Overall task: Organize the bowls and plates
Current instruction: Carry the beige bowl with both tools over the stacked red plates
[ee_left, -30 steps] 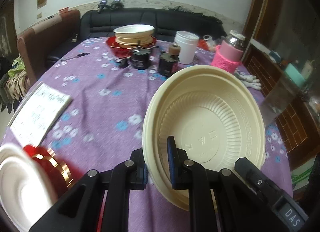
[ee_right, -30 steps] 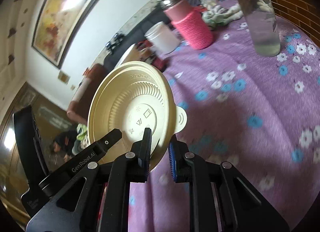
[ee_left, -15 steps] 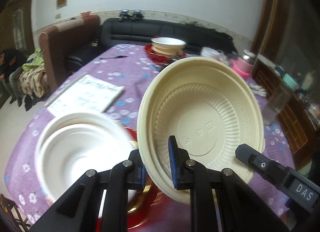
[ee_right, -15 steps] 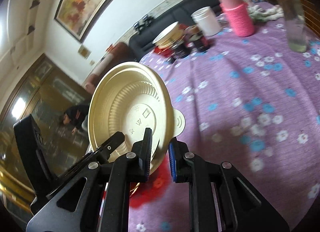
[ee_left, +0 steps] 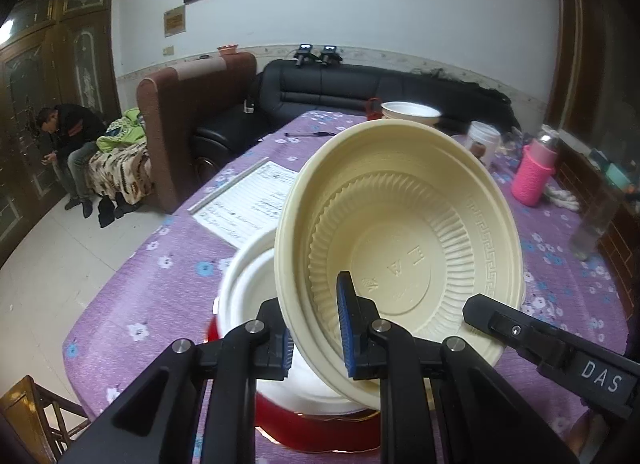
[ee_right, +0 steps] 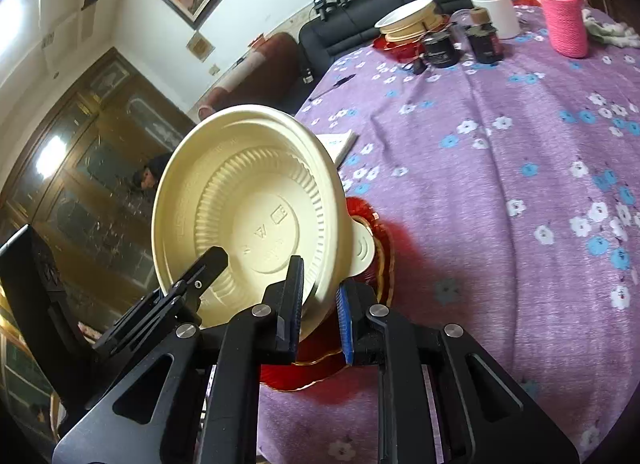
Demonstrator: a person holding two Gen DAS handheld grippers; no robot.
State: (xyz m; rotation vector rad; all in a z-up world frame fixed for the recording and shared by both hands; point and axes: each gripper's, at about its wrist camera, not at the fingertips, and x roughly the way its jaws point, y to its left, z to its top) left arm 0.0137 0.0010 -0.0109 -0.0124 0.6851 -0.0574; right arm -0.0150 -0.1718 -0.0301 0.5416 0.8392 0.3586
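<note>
Cream bowl (ee_left: 400, 248) fills centre frame, tilted, rim pinched by both the left gripper (ee_left: 314, 338) and the right gripper (ee_right: 319, 314), directly above the white bowl (ee_left: 248, 288) on the red plate (ee_right: 376, 264) at lower frame.

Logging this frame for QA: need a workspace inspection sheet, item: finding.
Surface: purple floral tablecloth, covered table.
Job's things: cream ribbed plastic bowl, tilted, held above white bowl on red gold-rimmed plate; far bowl stack.
Clutter: pink knitted-sleeve bottle, white tub, two dark jars, paper sheet, pen.
Grippers: left gripper and right gripper clamp the cream bowl's rim.
Cables: nothing seen.
Surroundings: black sofa, seated person.
</note>
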